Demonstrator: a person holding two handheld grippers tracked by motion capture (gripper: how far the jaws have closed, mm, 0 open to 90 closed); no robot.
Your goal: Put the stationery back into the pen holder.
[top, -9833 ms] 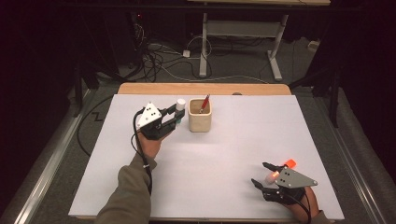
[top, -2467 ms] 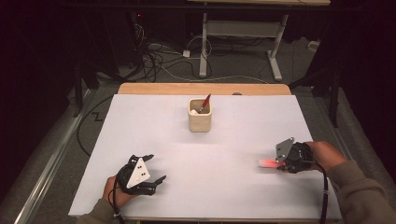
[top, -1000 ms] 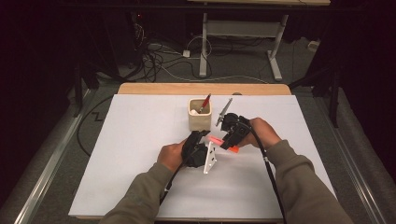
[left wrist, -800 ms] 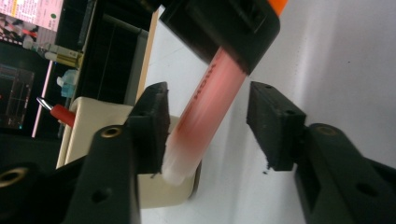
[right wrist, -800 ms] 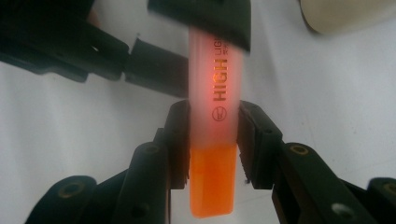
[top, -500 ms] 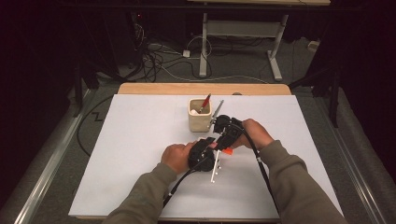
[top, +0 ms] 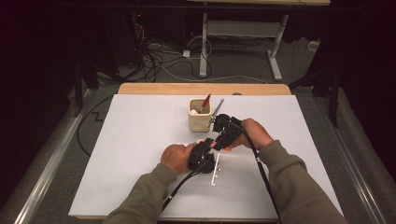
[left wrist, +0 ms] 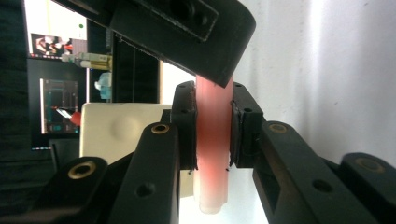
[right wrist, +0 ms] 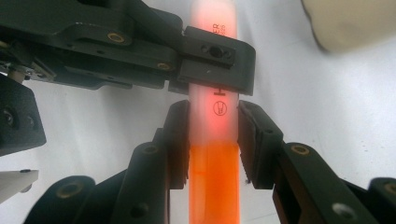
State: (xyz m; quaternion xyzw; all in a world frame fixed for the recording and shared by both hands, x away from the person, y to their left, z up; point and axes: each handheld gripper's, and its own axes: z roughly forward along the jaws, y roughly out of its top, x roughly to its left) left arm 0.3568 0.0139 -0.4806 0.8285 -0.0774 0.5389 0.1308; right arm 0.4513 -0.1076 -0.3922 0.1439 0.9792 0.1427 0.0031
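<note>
Both grippers (top: 212, 145) (top: 223, 140) clamp 1 smooth, translucent orange glow stick (right wrist: 215, 158).

In the high view, the orange marker (top: 226, 149) is almost wholly hidden between both claws. In the right gripper view, its small print is unreadable, its ends cropped.

A translucent plastic glow stick (right wrist: 214, 140), glossy and smooth with orange liquid low in the frame, sits between matt black plastic jaws of the right gripper (right wrist: 214, 144) with brass-coloured rivets. At upper right, a matt cream cup (top: 200, 120) stands on the smooth white table sheet (top: 140, 140), edged by pale wood.
</note>
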